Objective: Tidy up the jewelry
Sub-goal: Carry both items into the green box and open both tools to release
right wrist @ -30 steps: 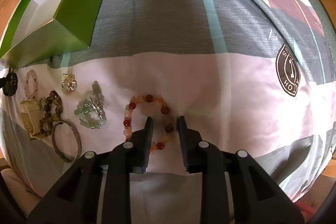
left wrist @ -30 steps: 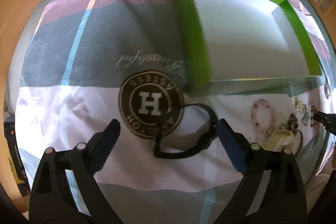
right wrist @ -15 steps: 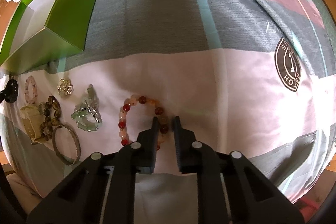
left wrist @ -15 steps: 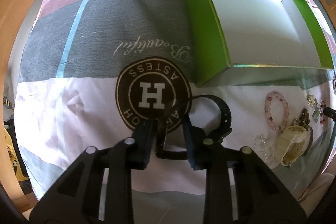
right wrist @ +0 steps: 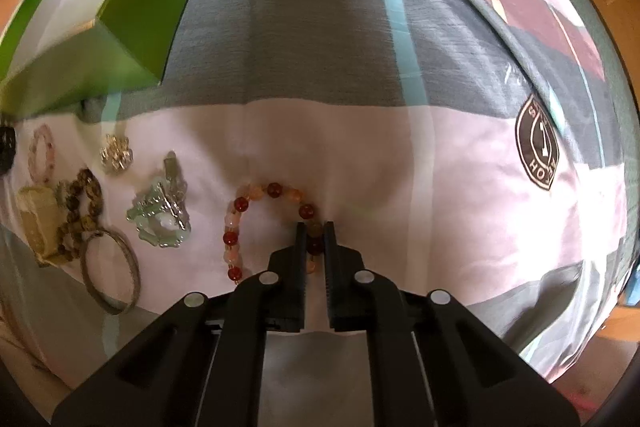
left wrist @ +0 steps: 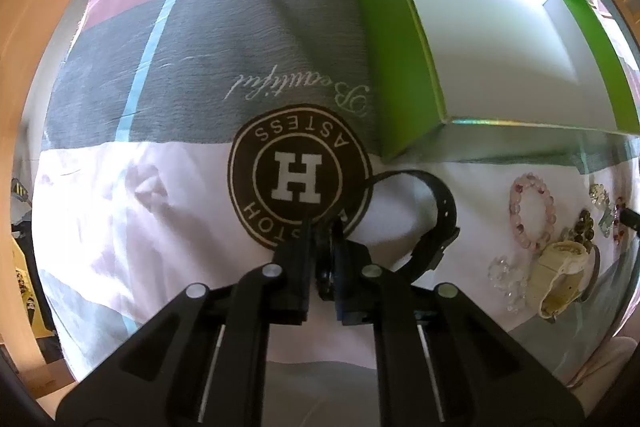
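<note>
In the left wrist view my left gripper [left wrist: 323, 227] is shut on the strap of a black watch [left wrist: 434, 223] lying on the bedspread, just in front of an open green box [left wrist: 404, 39] with a white inside. In the right wrist view my right gripper [right wrist: 314, 229] is shut on a red and orange bead bracelet [right wrist: 256, 203] on the white part of the bedspread. The green box [right wrist: 140, 15] stands at the upper left there.
More jewelry lies on the bedspread: a pink bead bracelet [left wrist: 532, 211], a cream watch [left wrist: 560, 267], a clear bead piece [left wrist: 506, 277], a green jade pendant [right wrist: 160, 217], a brown bead bracelet [right wrist: 82, 207], a metal bangle [right wrist: 112, 275] and a small brooch [right wrist: 116, 155].
My left gripper went from wide open to shut on the black watch strap. My right gripper narrowed and closed on the red and orange bracelet.
</note>
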